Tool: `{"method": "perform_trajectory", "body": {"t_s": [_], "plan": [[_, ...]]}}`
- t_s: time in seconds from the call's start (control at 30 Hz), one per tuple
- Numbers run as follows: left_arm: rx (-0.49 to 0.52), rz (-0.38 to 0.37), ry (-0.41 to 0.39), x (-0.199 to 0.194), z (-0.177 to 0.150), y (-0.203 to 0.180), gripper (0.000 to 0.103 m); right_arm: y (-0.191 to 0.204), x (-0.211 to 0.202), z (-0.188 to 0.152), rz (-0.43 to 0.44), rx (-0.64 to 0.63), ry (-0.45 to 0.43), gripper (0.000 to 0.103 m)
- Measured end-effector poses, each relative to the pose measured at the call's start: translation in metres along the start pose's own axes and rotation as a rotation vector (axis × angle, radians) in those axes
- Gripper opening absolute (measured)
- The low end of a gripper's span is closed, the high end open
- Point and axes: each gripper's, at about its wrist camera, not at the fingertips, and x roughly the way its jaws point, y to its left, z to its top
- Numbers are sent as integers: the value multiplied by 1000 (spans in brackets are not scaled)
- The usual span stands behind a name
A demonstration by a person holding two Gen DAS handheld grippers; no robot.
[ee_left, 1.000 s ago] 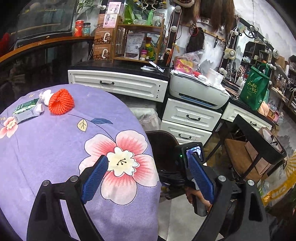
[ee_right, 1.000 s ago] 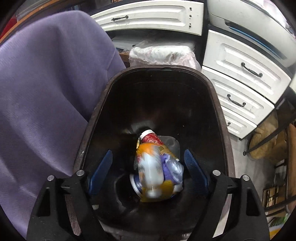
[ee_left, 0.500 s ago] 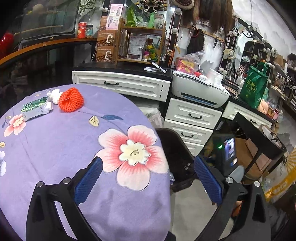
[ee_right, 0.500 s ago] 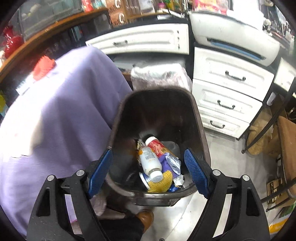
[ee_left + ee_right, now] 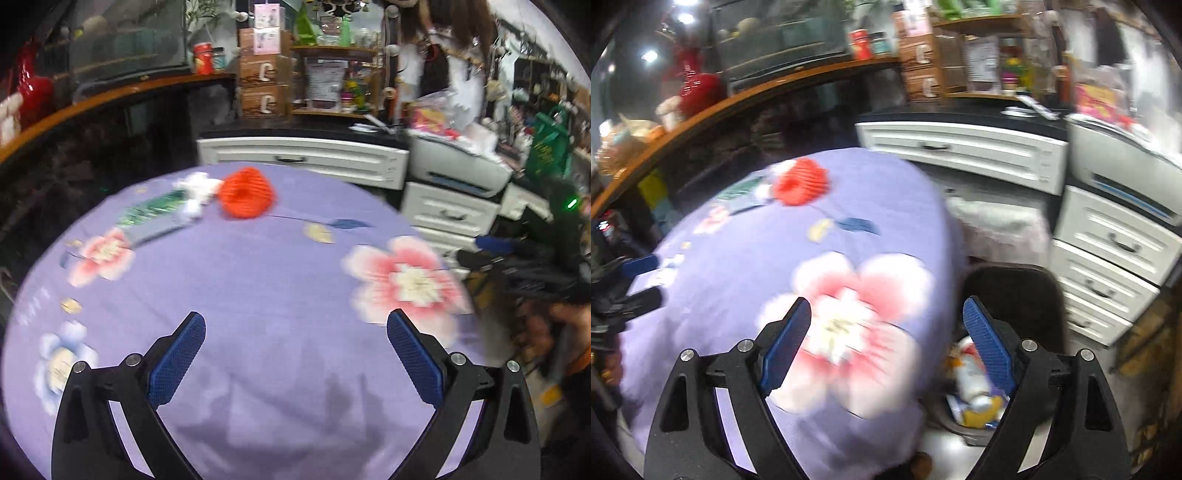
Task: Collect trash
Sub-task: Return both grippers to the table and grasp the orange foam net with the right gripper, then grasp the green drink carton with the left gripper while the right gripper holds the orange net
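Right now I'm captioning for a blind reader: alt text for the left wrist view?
Open, empty left gripper above a purple flowered tablecloth. At its far edge lie a red foam net, white scraps and a green wrapper.

table (image 5: 258, 295) — purple floral cloth | on it — red net (image 5: 246, 192), green packet (image 5: 155, 212), white scraps (image 5: 195, 188)

On the bench (image 5: 258, 295), covered with one purple flowered cloth, lie one red foam net (image 5: 246, 198), one green packet (image 5: 155, 214) and some crumpled white paper (image 5: 195, 192), blurred so the count is unclear. One dark bin (image 5: 1015, 295) stands beside it, holding at least one bottle (image 5: 971, 376). Two grippers are visible, each with two blue fingers (image 5: 177, 362).
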Motion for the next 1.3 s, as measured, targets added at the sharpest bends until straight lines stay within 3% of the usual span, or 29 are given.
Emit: {"method": "perform_trajectory", "body": {"t_s": [0.23,0.37,0.57,0.67,0.83,0.87,0.9,0.97,1.3], "plan": [[-34,74,15,24,16,79,98,49,41,31,85,-81,50,84],[-5,117,31,52,38,119,98,71,72,55,122,-128,76,84],[159,171,77,95,72,150,97,95,127,100,156,-198,91,84],[223,129,108,113,87,157,97,104,161,124,158,-237,118,83],[308,95,156,140,97,159,97,113,214,151,115,-287,164,66],[326,89,166,144,96,158,97,113,221,154,113,-294,167,59],[344,88,170,147,95,157,97,114,226,155,110,-301,172,41],[364,84,171,151,95,157,96,114,234,154,110,-307,199,19],[439,76,211,168,103,155,96,81,162,139,157,-251,94,17]]}}
